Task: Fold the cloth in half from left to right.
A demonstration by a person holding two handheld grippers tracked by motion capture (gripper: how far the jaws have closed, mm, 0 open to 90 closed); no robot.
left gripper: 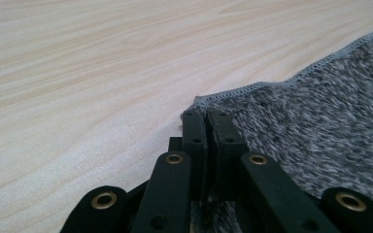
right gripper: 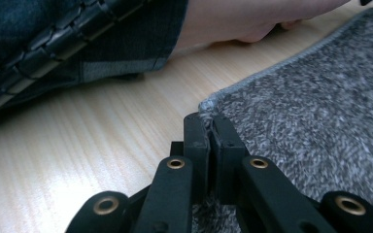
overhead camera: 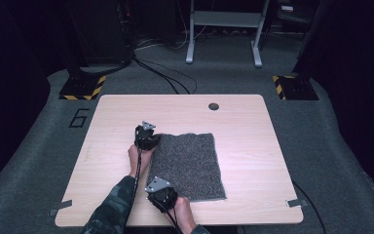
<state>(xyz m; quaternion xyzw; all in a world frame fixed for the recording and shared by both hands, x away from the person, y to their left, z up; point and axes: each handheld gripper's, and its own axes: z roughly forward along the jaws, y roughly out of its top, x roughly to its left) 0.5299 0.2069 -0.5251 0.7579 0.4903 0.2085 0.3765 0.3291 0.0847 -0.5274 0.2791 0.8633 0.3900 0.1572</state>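
Note:
A grey speckled cloth (overhead camera: pixel 187 165) lies flat on the light wooden table (overhead camera: pixel 117 126). My left gripper (overhead camera: pixel 155 137) sits at the cloth's far left corner. In the left gripper view its jaws (left gripper: pixel 208 116) are pressed together on the hemmed corner of the cloth (left gripper: pixel 311 126). My right gripper (overhead camera: pixel 157 182) is at the near left corner. The right gripper view shows it (right gripper: pixel 209 121) shut on that corner of the cloth (right gripper: pixel 311 111). Beyond it are the other arm's camouflage sleeve (right gripper: pixel 77 39) and hand (right gripper: pixel 243 19).
A dark cable hole (overhead camera: pixel 214 106) sits near the table's far edge. Tape strips (overhead camera: pixel 297 202) mark the near corners. Bare wood runs left and right of the cloth. On the floor behind are cables, a grey frame (overhead camera: pixel 224 29) and striped floor plates (overhead camera: pixel 83 87).

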